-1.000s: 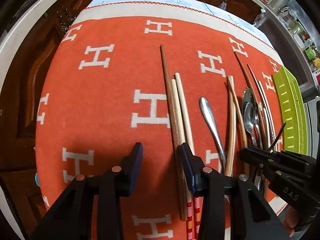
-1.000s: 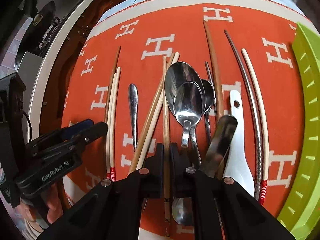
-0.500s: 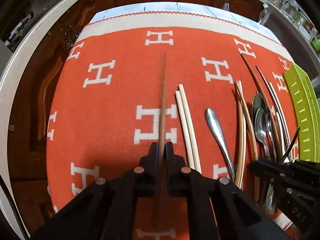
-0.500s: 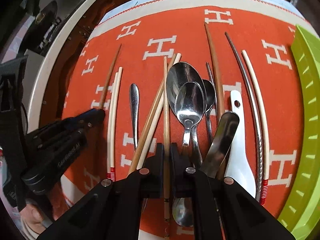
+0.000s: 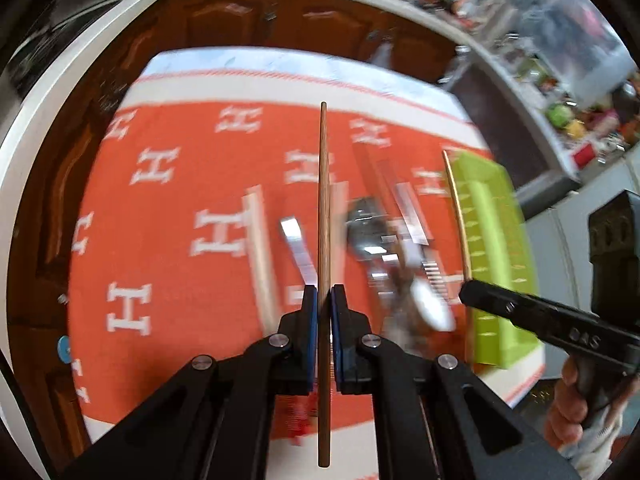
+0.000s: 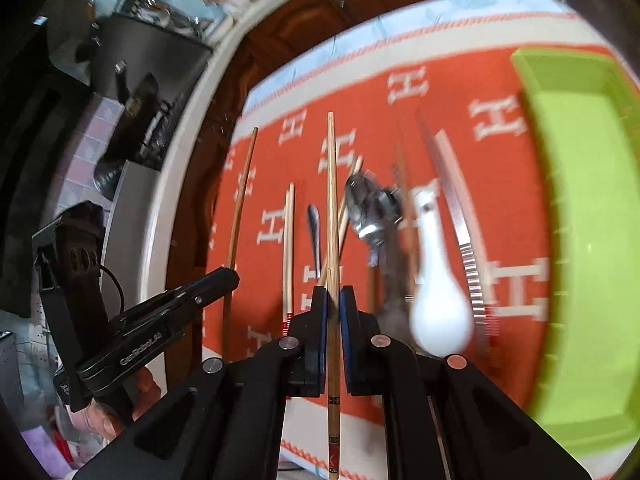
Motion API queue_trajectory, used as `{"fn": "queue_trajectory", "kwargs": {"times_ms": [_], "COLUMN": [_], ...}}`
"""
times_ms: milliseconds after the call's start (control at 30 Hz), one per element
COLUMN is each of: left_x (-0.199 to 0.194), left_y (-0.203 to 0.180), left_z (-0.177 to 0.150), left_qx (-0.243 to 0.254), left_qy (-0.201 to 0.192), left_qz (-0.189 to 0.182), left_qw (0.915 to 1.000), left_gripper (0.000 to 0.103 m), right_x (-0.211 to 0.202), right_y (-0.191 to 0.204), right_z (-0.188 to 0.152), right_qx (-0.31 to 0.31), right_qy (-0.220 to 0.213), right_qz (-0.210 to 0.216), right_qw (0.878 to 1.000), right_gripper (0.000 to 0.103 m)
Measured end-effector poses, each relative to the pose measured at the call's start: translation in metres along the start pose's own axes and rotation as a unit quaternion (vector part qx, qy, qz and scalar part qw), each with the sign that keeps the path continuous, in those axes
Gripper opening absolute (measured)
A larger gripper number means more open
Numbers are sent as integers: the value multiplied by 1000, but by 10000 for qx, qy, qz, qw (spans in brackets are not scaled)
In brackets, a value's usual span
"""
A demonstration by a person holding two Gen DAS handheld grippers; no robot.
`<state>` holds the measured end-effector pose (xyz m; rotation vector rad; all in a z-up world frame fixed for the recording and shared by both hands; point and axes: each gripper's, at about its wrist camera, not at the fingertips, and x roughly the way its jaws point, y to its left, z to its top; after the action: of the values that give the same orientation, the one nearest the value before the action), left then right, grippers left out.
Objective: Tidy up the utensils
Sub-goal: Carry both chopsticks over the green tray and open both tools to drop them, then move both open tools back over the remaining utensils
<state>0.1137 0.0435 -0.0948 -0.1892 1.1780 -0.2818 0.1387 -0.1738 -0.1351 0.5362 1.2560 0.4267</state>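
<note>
Each chopstick [image 5: 324,208] [image 6: 331,216] points straight ahead along its gripper's closed jaws.

Left of the utensil heap [image 5: 384,248], the orange cloth [image 5: 168,248] lay bare and passable. Right of the heap, the green tray [image 6: 580,240] stood as a wall. The heap itself, spoons and chopsticks overlapping, blocked the middle.

An orange woven cloth with white H letters and a cream border [image 5: 192,280] covers the table. Beyond its far edge stand dark brown carved wooden cabinet doors [image 5: 240,20] under a white curved countertop edge [image 5: 48,92]. Blurred clutter crowds the far right shelves [image 5: 568,112].
</note>
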Motion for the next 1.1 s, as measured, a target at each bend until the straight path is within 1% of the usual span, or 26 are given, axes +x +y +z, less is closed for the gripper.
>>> {"fn": "queue_trajectory", "kwargs": {"times_ms": [100,133,167,200,300,333,400,500,600,633,667,700,733,767,800,833,900,933,967,1033,1100], "left_x": [-6,-7,-3,1,15,19,28,45,66,72,77,81,83,83,82,79,70,67,64,59,53], "left_y": [-42,-52,-71,-83,-125,-137,-162,-187,-202,-204,-204,-202,-198,-194,-189,-184,-172,-169,-167,-162,-158], "left_z": [4,6,9,12,20,22,25,28,27,25,23,21,18,17,17,16,14,14,14,14,13], "left_qx": [240,310,431,520,682,726,794,816,816,816,792,740,693,659,625,591,606,658,715,785,908], "left_qy": [-58,-53,-43,-23,123,112,60,132,286,368,416,399,364,338,324,265,93,36,31,112,138], "left_qz": [-320,-410,-494,-538,-827,-862,-929,-1011,-954,-957,-933,-837,-725,-644,-579,-572,-590,-515,-401,-317,-152], "left_qw": [9992,9987,9978,9972,9942,9936,9925,9914,9917,9914,9916,9929,9943,9952,9958,9963,9964,9965,9966,9963,9957], "left_gripper": [4,4,4,4,4,4,4,4,4,7,12,15,25,32,48,54,55,54,54,55,55], "right_x": [-52,-67,-80,-90,-116,-125,-138,-148,-145,-137,-136,-126,-126,-126,-127,-122,-127,-127,-130,-130,-129], "right_y": [-17,-26,-36,-46,-79,-90,-106,-123,-131,-133,-135,-133,-135,-138,-140,-141,-146,-144,-142,-137,-129], "right_z": [4,6,7,9,13,15,18,22,27,28,32,34,36,39,40,38,34,30,28,21,15], "right_qx": [11,35,91,172,488,578,657,736,628,603,579,581,609,629,650,668,694,673,597,496,486], "right_qy": [-439,-572,-673,-739,-785,-844,-950,-908,-737,-678,-599,-565,-567,-612,-672,-713,-850,-911,-966,-977,-929], "right_qz": [-335,-532,-734,-927,-1232,-1371,-1624,-1791,-1966,-2023,-2074,-2112,-2222,-2430,-2567,-2582,-2252,-2120,-2122,-2287,-2294], "right_qw": [9985,9969,9950,9928,9881,9853,9799,9769,9757,9751,9747,9741,9714,9660,9620,9611,9681,9707,9706,9673,9677], "right_gripper": [6,6,6,6,6,6,6,6,6,7,10,27,45,54,68,77,82,83,84,86,86]}}
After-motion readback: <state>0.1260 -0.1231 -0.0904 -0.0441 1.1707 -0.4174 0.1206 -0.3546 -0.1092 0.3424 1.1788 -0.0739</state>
